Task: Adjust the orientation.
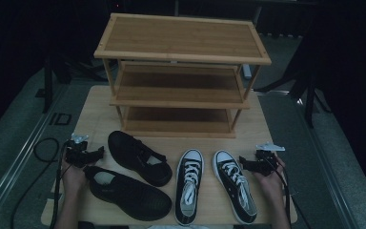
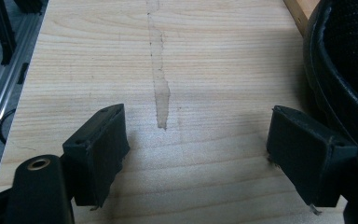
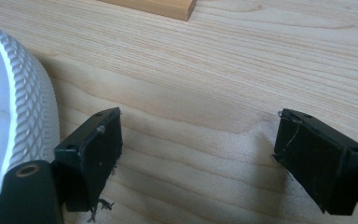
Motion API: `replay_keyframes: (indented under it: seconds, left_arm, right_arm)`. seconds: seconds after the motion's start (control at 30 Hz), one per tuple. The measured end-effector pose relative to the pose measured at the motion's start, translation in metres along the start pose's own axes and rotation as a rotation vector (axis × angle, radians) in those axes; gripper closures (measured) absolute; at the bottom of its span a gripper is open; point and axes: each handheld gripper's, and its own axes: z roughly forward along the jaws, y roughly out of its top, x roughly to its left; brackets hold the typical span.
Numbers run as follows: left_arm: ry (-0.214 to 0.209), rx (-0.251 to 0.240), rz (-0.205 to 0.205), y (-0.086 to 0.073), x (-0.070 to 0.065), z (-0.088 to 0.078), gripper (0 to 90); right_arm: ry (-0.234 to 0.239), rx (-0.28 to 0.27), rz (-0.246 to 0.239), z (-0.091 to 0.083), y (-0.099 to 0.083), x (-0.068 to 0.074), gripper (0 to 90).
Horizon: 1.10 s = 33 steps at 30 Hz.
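Observation:
Two black sneakers lie on the wooden table, one behind the other. To their right stand two black-and-white canvas sneakers, toes pointing away. My left gripper rests at the table's left, just left of the black pair, and is open. Bare wood lies between its jaws, with a black sneaker at the right edge. My right gripper sits right of the canvas pair, open over bare wood, the white rubber toe at its left.
A three-tier bamboo shoe rack stands at the back of the table, all shelves bare. One rack foot shows ahead of the right gripper. Cables trail off the table's left side. Dark floor and stands surround the table.

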Motion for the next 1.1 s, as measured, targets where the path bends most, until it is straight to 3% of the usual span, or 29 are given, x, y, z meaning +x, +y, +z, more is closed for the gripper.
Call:
replay_keyframes:
  seconds: [0.6, 0.87, 1.1]
  left_arm:
    - [-0.054, 0.006, 0.054, -0.002, 0.002, -0.004, 22.8]
    - [-0.09, 0.018, 0.114, 0.0, 0.0, -0.01, 56.4]
    - [-0.135, 0.025, 0.114, 0.005, 0.005, -0.017, 89.8]
  right_arm:
    - [0.0, 0.0, 0.0, 0.0, 0.0, 0.0, 14.8]
    - [0.0, 0.0, 0.0, 0.0, 0.0, 0.0, 14.8]
    - [0.001, 0.0, 0.0, 0.0, 0.0, 0.0, 14.8]
